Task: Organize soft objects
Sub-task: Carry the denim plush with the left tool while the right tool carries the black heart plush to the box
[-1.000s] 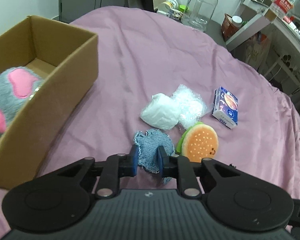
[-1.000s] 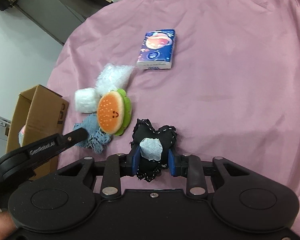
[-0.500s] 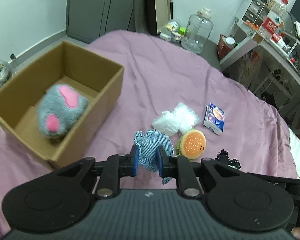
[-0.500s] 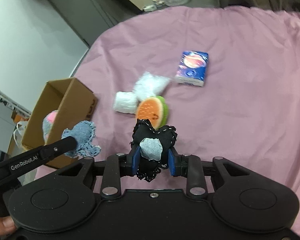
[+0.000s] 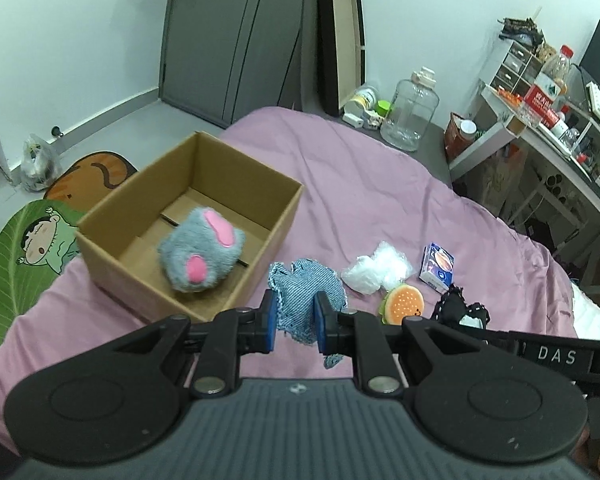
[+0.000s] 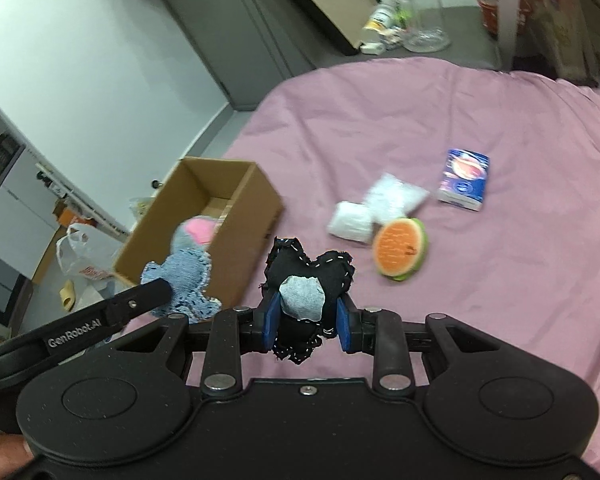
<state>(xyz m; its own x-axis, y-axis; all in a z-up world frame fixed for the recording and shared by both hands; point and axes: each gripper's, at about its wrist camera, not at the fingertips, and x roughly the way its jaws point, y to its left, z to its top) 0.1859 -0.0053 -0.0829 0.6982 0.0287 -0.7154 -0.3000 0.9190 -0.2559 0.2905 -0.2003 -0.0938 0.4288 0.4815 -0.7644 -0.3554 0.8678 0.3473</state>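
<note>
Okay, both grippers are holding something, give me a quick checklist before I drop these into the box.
1. Left gripper shut on the blue denim fabric toy: ok.
2. Right gripper shut on the black stitched heart-shaped cushion: ok.
3. Open brown cardboard box has bare floor beside the grey and pink plush: ok.
4. Denim toy above the box opening: not ok, it hangs short of the near wall.
5. Black cushion above the box opening: not ok, it sits off to the box's right.
</note>
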